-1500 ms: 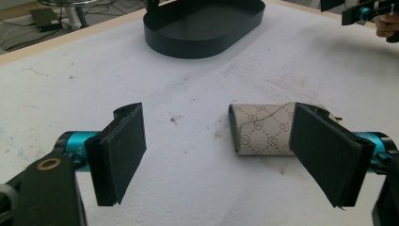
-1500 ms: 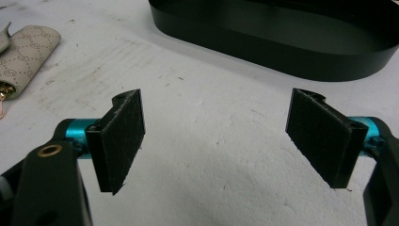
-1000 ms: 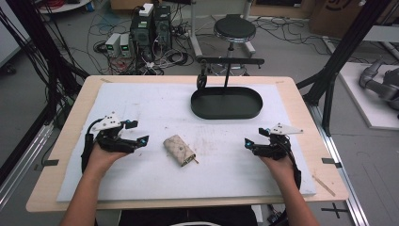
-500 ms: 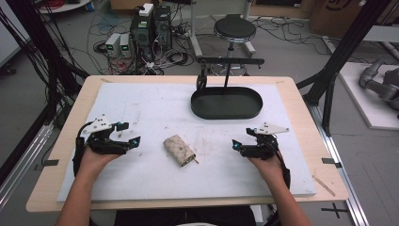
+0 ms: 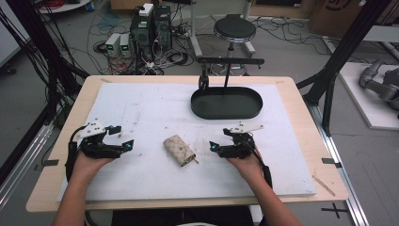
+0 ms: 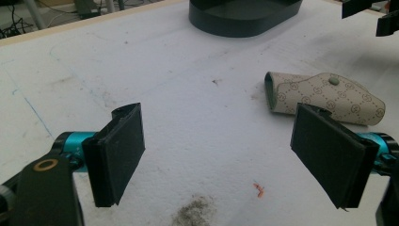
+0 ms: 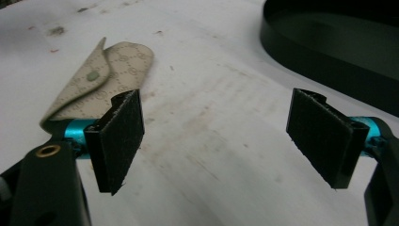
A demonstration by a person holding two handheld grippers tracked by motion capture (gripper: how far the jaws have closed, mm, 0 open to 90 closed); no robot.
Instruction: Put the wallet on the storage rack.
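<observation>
A small beige patterned pouch (image 5: 179, 150) lies flat on the white mat (image 5: 155, 108) near the middle of the table (image 5: 301, 108), between the two grippers and touching neither. The left gripper (image 5: 123, 140) rests on the mat well to the pouch's left, its jaws spread wide with nothing between them — in the left gripper view the pouch (image 6: 324, 96) sits just beyond the right-hand jaw, its snap button facing up. The right gripper (image 5: 217, 147) sits near the pouch's right end, jaws likewise wide apart and empty; its own view shows the pouch (image 7: 106, 77) behind the left-hand jaw (the flap end pointing away). A black oval tray (image 5: 227, 111) stands farther back on the mat, well apart from the pouch.
</observation>
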